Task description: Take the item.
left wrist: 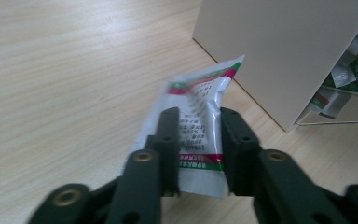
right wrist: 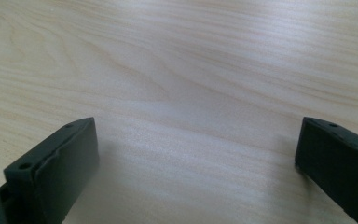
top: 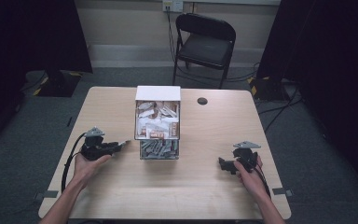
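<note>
Left gripper clamped on one sachet beside the box; right gripper spread wide over bare table.

I note the left gripper (left wrist: 198, 116) has its jaws closed on a white sachet (left wrist: 200, 109) with red and green bands and small print, held just off the near-left corner of the white box (top: 157, 123). The box stands at the table (top: 121, 196) centre, its upper tier full of similar sachets (top: 156, 122) and a lower clear tier of grey pieces (top: 159, 149). The right gripper (top: 228, 164), well apart from the box on its right, has its jaws wide apart and holds nothing.
</note>
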A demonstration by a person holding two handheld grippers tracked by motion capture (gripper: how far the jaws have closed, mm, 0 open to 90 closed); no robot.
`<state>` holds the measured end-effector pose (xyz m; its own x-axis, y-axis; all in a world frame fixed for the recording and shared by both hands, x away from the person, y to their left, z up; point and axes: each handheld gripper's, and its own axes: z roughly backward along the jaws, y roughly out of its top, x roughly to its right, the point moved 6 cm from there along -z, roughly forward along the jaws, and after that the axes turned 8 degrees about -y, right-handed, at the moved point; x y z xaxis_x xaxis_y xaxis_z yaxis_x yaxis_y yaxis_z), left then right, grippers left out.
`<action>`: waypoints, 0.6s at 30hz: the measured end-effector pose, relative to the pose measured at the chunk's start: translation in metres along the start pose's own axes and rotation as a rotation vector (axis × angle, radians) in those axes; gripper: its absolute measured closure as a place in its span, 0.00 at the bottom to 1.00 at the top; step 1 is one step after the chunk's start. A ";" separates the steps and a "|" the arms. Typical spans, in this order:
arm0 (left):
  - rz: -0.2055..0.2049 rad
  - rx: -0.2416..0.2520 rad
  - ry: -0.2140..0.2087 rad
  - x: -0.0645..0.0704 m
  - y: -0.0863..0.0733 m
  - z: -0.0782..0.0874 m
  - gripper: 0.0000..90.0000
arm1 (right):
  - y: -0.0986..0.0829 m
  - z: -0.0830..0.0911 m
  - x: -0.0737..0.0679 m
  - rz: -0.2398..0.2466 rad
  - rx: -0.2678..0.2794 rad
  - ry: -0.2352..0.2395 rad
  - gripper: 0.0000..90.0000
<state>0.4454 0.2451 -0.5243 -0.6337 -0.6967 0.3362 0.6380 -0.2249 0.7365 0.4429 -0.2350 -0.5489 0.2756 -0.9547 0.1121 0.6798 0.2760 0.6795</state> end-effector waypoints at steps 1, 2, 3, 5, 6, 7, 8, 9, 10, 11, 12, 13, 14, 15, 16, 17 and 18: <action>0.002 0.003 0.009 -0.001 0.000 0.000 0.77 | 0.000 0.000 0.000 0.000 0.000 0.000 0.00; 0.010 0.010 0.016 -0.001 0.001 0.000 0.78 | 0.000 0.000 0.000 0.000 0.000 0.000 0.00; 0.010 0.011 0.013 -0.001 0.002 -0.001 0.78 | 0.000 0.000 0.000 0.000 0.000 0.000 0.00; 0.013 0.002 -0.003 0.000 0.001 -0.002 0.76 | 0.000 0.000 0.000 0.000 0.000 0.000 0.00; 0.015 -0.006 -0.008 0.000 0.000 -0.004 0.75 | 0.000 0.000 0.000 0.000 0.000 0.000 0.00; 0.013 -0.015 -0.012 0.000 -0.001 -0.005 0.74 | 0.000 0.000 0.000 0.000 0.000 0.000 0.00; 0.012 -0.020 -0.012 0.000 -0.001 -0.005 0.73 | 0.000 0.000 0.000 0.000 0.000 0.000 0.00; 0.015 -0.019 -0.012 0.000 -0.001 -0.006 0.72 | 0.000 0.000 0.000 0.000 0.000 0.000 0.00; 0.016 -0.020 -0.013 -0.001 -0.001 -0.006 0.71 | 0.000 0.000 0.000 0.000 0.000 0.000 0.00; 0.017 -0.017 -0.007 -0.001 -0.001 -0.006 0.71 | 0.000 0.000 0.000 0.000 0.000 0.000 0.00; 0.018 -0.015 -0.005 -0.001 -0.001 -0.006 0.69 | 0.000 0.000 0.000 0.000 0.000 0.000 0.00; 0.021 -0.012 -0.009 -0.001 0.000 -0.006 0.68 | 0.000 0.000 0.000 0.000 0.000 0.000 0.00; 0.021 -0.011 -0.009 -0.001 0.000 -0.006 0.67 | 0.000 0.000 0.000 0.000 0.000 0.000 0.00; 0.024 -0.009 -0.005 -0.002 0.000 -0.006 0.65 | 0.000 0.000 0.000 0.000 0.000 0.000 0.00; 0.027 -0.009 -0.003 -0.002 0.000 -0.006 0.61 | 0.000 0.000 0.000 0.000 0.000 0.000 0.00; 0.024 -0.012 0.002 -0.003 -0.001 -0.006 0.60 | 0.000 0.000 0.000 0.000 0.000 0.000 0.00; 0.026 -0.014 0.002 -0.004 -0.001 -0.007 0.58 | 0.000 0.000 0.000 0.000 0.000 0.000 0.00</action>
<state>0.4501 0.2433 -0.5299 -0.6158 -0.7039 0.3540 0.6603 -0.2158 0.7193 0.4429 -0.2350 -0.5488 0.2755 -0.9548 0.1116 0.6799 0.2757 0.6795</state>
